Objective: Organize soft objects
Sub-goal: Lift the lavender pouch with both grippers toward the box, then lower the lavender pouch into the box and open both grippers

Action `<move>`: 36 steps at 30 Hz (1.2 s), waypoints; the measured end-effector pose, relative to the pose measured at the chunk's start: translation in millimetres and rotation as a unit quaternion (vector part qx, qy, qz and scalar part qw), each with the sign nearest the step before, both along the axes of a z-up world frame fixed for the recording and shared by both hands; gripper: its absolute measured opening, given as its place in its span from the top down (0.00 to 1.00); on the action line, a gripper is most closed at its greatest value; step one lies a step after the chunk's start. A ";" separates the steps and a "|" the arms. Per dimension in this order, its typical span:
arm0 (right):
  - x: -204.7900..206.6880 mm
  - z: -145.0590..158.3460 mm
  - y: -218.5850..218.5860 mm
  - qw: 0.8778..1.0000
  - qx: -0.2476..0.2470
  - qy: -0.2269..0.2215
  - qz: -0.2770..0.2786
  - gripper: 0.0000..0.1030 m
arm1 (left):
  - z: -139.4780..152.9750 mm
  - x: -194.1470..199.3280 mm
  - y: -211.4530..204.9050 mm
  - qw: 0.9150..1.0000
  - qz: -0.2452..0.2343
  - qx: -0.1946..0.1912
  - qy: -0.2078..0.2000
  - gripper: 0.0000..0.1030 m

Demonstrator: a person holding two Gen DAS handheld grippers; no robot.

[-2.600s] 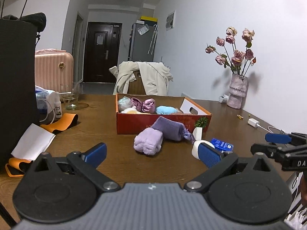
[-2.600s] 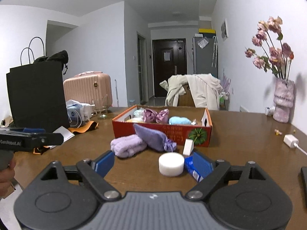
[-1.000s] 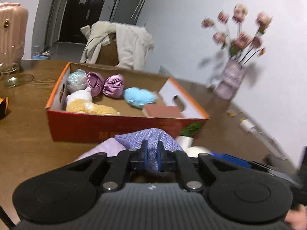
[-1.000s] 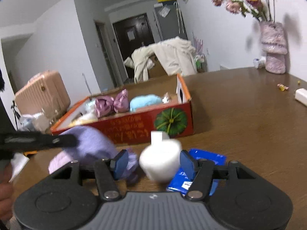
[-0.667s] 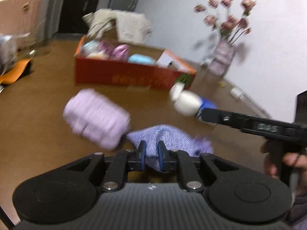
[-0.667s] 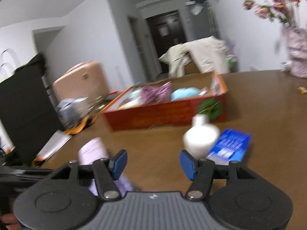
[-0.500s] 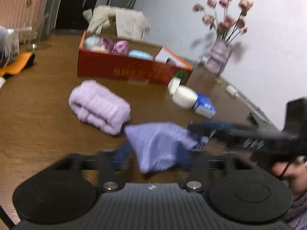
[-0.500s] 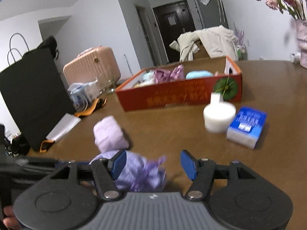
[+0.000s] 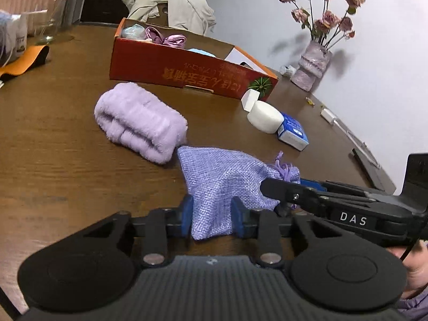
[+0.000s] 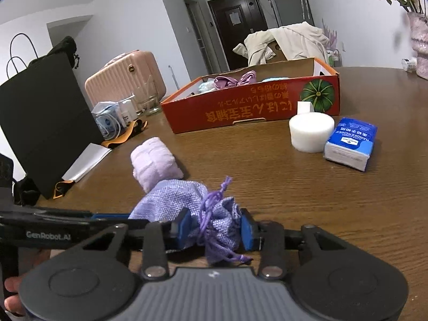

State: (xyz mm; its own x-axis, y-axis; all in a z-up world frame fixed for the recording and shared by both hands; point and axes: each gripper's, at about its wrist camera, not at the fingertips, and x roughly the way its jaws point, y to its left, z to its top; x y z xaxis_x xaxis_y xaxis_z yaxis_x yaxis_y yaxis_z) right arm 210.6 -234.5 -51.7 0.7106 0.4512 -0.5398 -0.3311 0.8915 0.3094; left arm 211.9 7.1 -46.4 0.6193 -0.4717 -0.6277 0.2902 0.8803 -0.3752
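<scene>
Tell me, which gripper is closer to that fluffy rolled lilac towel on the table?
Left. The left gripper pinches the woven purple pouch at its closed end, beside the rolled lilac towel. The right gripper clamps the pouch's drawstring neck, the end farther from the towel.

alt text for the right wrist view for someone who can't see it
The right gripper pinches the tied neck of a purple drawstring pouch on a wooden table; the left gripper reaches in alongside. Behind lie a rolled lilac towel and a red box of soft items.
</scene>
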 end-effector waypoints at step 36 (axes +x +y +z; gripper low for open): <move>315.1 49.2 25.0 0.980 -0.171 0.074 0.076 0.74 | 25.1 301.3 -45.2 0.997 -0.019 0.070 0.039 0.85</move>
